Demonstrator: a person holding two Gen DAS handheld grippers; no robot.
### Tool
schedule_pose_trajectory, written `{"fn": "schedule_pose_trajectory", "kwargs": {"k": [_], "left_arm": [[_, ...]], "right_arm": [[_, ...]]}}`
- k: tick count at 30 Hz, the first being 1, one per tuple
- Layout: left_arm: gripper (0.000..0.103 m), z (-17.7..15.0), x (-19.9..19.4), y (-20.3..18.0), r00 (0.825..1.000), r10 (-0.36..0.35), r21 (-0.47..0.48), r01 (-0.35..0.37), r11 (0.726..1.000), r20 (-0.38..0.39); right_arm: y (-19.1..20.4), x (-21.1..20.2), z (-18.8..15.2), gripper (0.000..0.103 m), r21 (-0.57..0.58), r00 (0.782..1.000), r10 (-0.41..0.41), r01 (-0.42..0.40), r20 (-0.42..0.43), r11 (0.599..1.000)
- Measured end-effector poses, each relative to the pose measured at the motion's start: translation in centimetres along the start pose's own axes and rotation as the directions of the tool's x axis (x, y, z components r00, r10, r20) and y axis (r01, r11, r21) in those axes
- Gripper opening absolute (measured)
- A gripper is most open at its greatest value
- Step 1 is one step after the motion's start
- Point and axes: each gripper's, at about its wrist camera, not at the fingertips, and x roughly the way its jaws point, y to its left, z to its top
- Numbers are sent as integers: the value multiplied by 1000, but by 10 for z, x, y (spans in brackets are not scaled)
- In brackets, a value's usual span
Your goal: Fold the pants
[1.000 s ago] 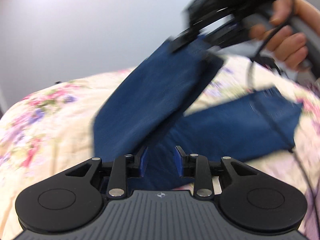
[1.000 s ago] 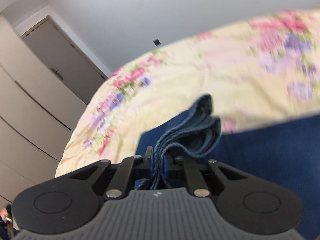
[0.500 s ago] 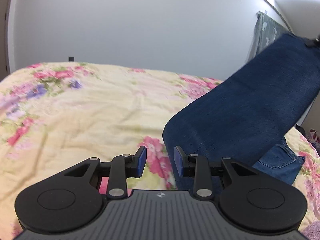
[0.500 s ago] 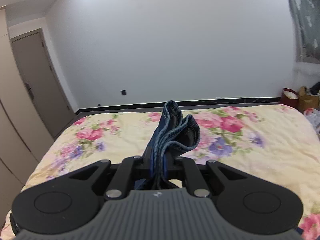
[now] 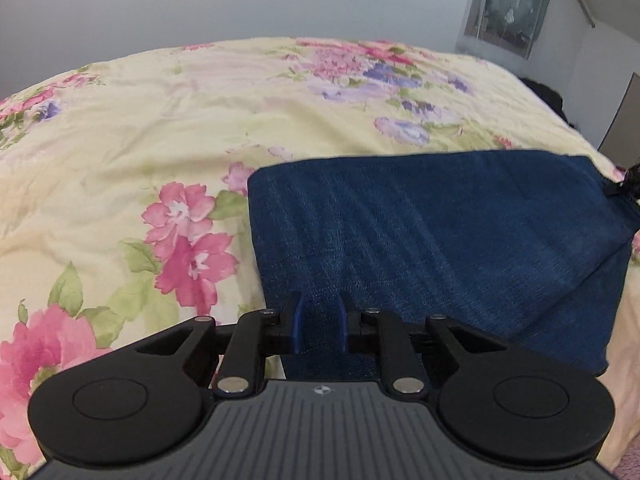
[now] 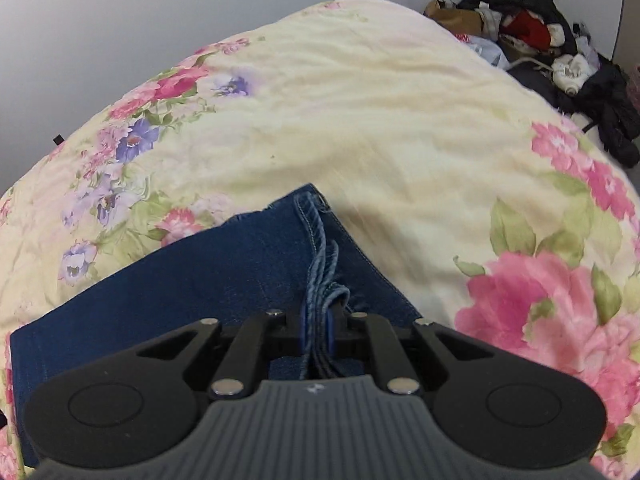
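pants (image 5: 420, 236): dark blue denim, lying on the bed; in the left wrist view they read as a broad folded panel with a straight left edge, its right end raised toward the far right of the frame.
pants, right wrist view (image 6: 224, 276): flat denim sheet running left and under the gripper; a stack of stitched hem edges (image 6: 320, 256) stands on edge, bunched together.
right gripper (image 6: 316, 332): clenched on that stack of hem edges. Judged reason: pinching all layers at once lets the leg ends travel together, so the fold stays aligned.
left gripper (image 5: 319, 324): jaws stand apart with denim visible between and below the blue pads (image 5: 295, 326); the pads do not appear to press the cloth, so I read it as released. Contact with the fabric underneath: cannot tell.
left gripper placement: low over the near edge of the panel, close to the fold line. Judged reason: placed to steady or flatten the cloth while the other end is laid.
step (judgement): at least one fold made; hems being laid onto the folded body.
bed (image 5: 160, 128): cream floral cover, soft and wrinkled; the pants lie toward its near side.
risk (judgement): layers may slide when the hems are let go.
surroundings: clothes pile (image 6: 560, 52) beyond the bed's far right corner; curtain (image 5: 512, 4) on the wall.
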Motion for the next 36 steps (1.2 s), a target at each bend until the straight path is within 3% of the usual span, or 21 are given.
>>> {"fn": "schedule_pose_trajectory", "kwargs": {"k": [4,10,12,14,15,16,17,19,21,25,31,36], "left_arm": [[20,-4,26,-2,997,33,13,-32,999,-70],[19,-5,26,-2,996,37,12,-36,999,-79],[19,-6,26,-1,996,33,2,-33,999,-80],[19,-6,27,-1,996,34,3,-34,999,-79],[19,-6,27,-2,996,34,3,-34,999,-77],[19,-6,27,-2,997,34,0,-34,999,-75],[19,-6,26,-2,997,32,-4,-33,999,-72],[19,-7,27,-1,997,29,-10,-30,1000,-72],[19,-7,27,-3,997,31,-6,-31,999,-71],[19,-8,22,-8,998,41,27,-40,999,-45],[20,-7,15,4,1000,-26,-67,25,997,-14],[20,-5,17,-4,1000,-25,-51,24,998,-10]], "right_arm": [[-3,7,1,4,-24,999,28,-28,-16,999],[19,-5,9,5,-74,1000,-16,16,-4,997],[36,-34,18,4,-111,996,45,-36,76,993],[56,-73,24,4,-198,962,183,-142,204,970],[65,-88,24,3,-252,942,210,-143,261,957],[70,-95,24,3,-284,937,197,-112,290,952],[70,-92,26,3,-299,947,148,-59,285,953],[57,-63,24,2,-263,978,46,9,203,965],[36,-26,12,2,-228,993,-32,57,115,972],[17,10,-10,2,-185,992,-71,90,104,979],[27,-9,-2,2,-200,985,-70,102,160,974],[24,19,-7,2,-203,982,-157,176,105,963]]}}
